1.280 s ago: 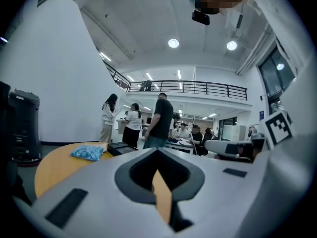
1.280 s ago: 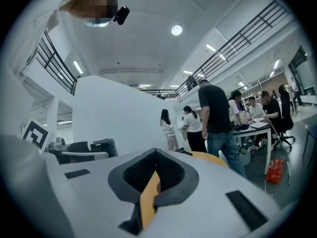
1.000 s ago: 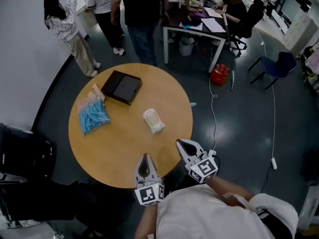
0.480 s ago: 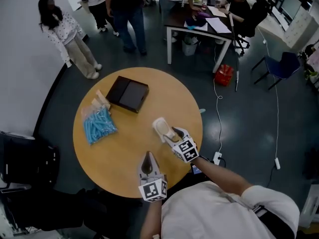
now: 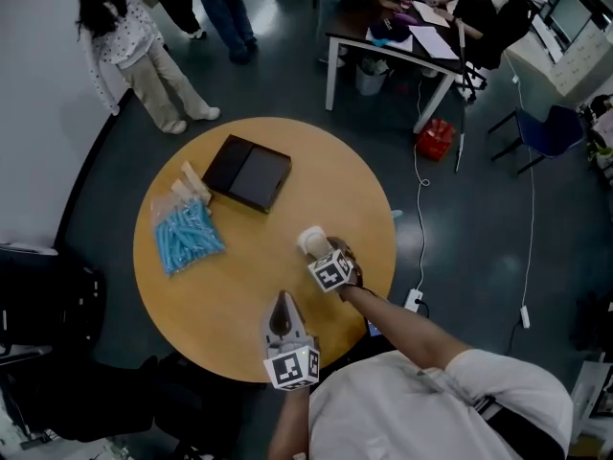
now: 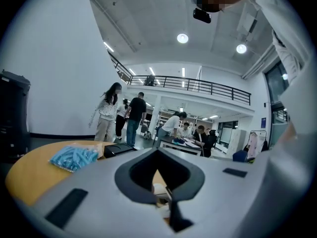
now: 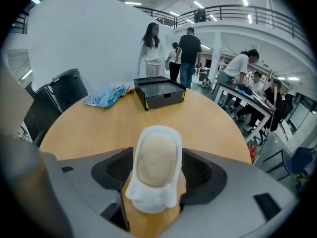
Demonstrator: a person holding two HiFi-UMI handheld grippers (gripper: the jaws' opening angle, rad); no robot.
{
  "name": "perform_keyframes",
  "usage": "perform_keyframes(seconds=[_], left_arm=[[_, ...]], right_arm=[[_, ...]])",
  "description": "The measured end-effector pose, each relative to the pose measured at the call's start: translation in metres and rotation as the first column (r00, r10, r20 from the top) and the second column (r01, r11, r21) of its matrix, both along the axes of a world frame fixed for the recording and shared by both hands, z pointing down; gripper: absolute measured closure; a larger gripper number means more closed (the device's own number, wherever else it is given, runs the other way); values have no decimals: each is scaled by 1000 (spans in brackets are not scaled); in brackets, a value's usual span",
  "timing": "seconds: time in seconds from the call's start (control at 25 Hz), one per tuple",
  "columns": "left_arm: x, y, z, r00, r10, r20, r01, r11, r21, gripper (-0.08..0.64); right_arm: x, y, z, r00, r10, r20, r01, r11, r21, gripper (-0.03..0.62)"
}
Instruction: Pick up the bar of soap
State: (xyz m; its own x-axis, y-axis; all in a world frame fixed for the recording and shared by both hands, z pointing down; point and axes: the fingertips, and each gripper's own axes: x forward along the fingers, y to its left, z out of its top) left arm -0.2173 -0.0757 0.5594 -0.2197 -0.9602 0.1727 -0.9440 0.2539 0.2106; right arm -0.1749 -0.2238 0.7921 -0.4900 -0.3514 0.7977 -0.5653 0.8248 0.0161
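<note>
The bar of soap (image 7: 156, 158) is a beige oval lying in a white dish (image 7: 148, 198) on the round wooden table (image 5: 220, 295). In the head view the dish (image 5: 310, 241) shows right of the table's middle. My right gripper (image 7: 157, 171) reaches round the dish from the near side. Its jaws are opening and stand wide, one on each side of the soap, and I see no pad pressing on it. In the head view the right gripper (image 5: 324, 250) partly covers the dish. My left gripper (image 5: 280, 307) is shut and empty above the table's near edge.
A black box (image 5: 249, 172) lies at the table's far side and a bag of blue pieces (image 5: 187, 233) at its left. A black bin (image 5: 38, 305) stands left of the table. Beyond it are several people, a desk (image 5: 393, 41) and a red object (image 5: 433, 140) on the floor.
My right gripper has moved forward from the table's near edge to the soap dish, and its jaws have gone from shut to wide open. The left gripper has stayed put. People behind have walked off.
</note>
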Motion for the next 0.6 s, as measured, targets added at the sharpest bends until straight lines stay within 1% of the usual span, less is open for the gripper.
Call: perform_keyframes(seconds=[0.16,0.28,0.44,0.48,0.6], left_arm=[[-5,-2,4,1000,-1,-12,1,1000,-8,554],[-9,-1,5,1000,-11,-19,11,1000,-10,554],[-15,0,8,1000,-14,-18,14,1000,-14,554],[-16,1,8,1000,-14,-16,14,1000,-15,554],[-17,4,8,1000,-14,-11,14,1000,-15,554]], right_arm=[[4,-7,20,998,36,-59,-38,999,-27,301],[6,-8,27,996,50,-68,-54,997,-53,301],[8,-12,27,994,50,-96,-52,999,-16,313],[8,-12,27,994,51,-98,-52,999,-10,327],[10,-12,25,994,48,-96,-48,999,0,330]])
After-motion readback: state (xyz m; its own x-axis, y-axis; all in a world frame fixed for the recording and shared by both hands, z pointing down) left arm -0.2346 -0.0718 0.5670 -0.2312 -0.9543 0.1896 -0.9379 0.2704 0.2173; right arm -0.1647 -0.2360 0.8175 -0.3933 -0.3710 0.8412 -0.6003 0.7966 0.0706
